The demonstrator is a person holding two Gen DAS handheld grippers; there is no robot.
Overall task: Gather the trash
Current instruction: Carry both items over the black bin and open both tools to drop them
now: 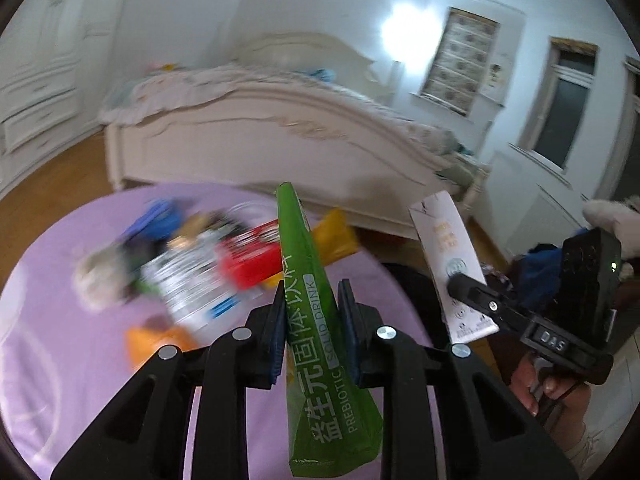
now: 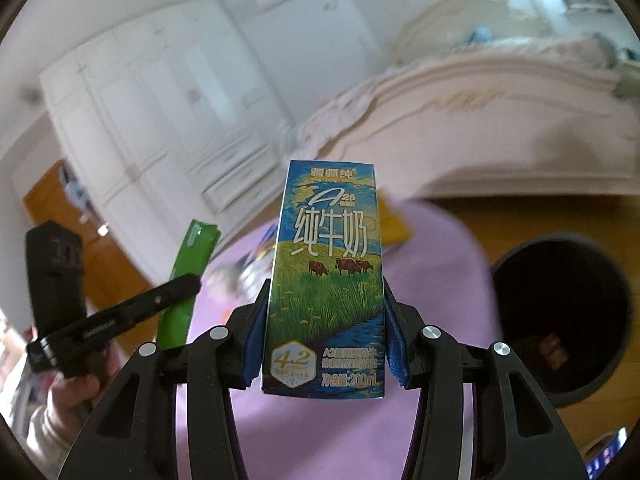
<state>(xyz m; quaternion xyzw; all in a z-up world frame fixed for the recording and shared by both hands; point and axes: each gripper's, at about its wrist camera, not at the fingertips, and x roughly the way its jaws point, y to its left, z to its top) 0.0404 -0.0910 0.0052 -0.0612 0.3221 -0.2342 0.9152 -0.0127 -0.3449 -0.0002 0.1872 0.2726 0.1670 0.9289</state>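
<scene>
The green drink packet (image 1: 320, 320) is long and thin. It sits between the jaws of the left gripper (image 1: 312, 332), which are pulled close and squeeze it on both flat sides. Its long side runs along the fingers, and its far end points up and away, toward the bed (image 1: 280, 136). It is up in the air above the purple worktop (image 1: 60, 340).

The milk carton (image 2: 326, 280) is a tall box with cows and grass on the front. The jaws of the right gripper (image 2: 326, 336) stand about half apart and press on its two narrow sides. The carton stands upright between the blue pads (image 2: 256, 332), top end pointing up and away. It too hangs above the worktop.

The two grippers are side by side, near each other. A hand (image 1: 544, 392) holds the right one from below.

On the worktop lies a blurry heap of more trash (image 1: 192, 264), with a red pack and an orange wrapper in it. A dark bin (image 2: 560, 312) stands on the wooden floor just beside the worktop. Behind it all are the cream bed and a white wardrobe (image 2: 152, 120).
</scene>
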